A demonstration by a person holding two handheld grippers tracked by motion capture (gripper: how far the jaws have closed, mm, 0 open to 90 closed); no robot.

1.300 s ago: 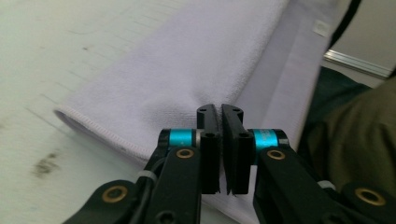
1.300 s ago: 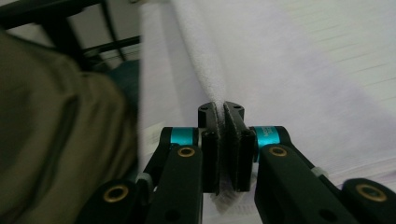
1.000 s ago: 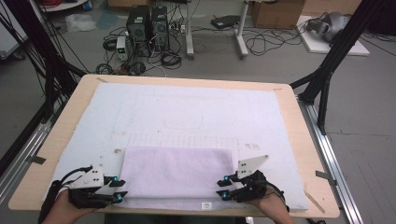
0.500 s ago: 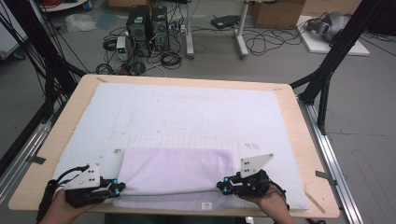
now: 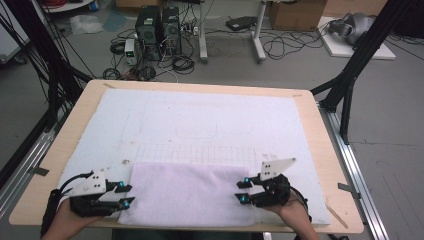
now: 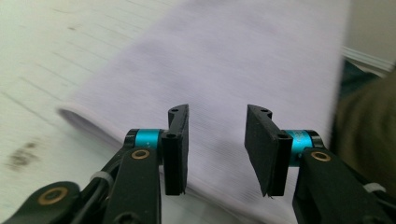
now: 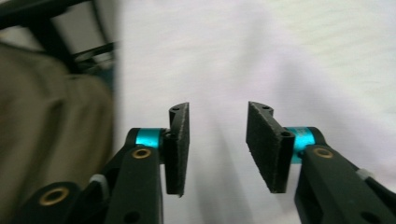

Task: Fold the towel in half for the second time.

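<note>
At the near edge of the wooden bench (image 5: 335,150), a folded pale lilac cloth (image 5: 187,192) lies flat on white padding (image 5: 210,120); the left hand-held gripper (image 5: 124,196) and right hand-held gripper (image 5: 242,190) flank it, jaws apart, holding nothing.

A white foam mat (image 5: 200,120), scuffed and faintly gridded, covers most of the wooden surface (image 5: 320,140). Beyond the far edge, at the upper left of the frame, two black computer towers (image 5: 159,27) stand on the grey floor among tangled cables (image 5: 280,47). A cardboard box (image 5: 295,12) sits at the top right, with a white board (image 5: 357,45) beside it.
</note>
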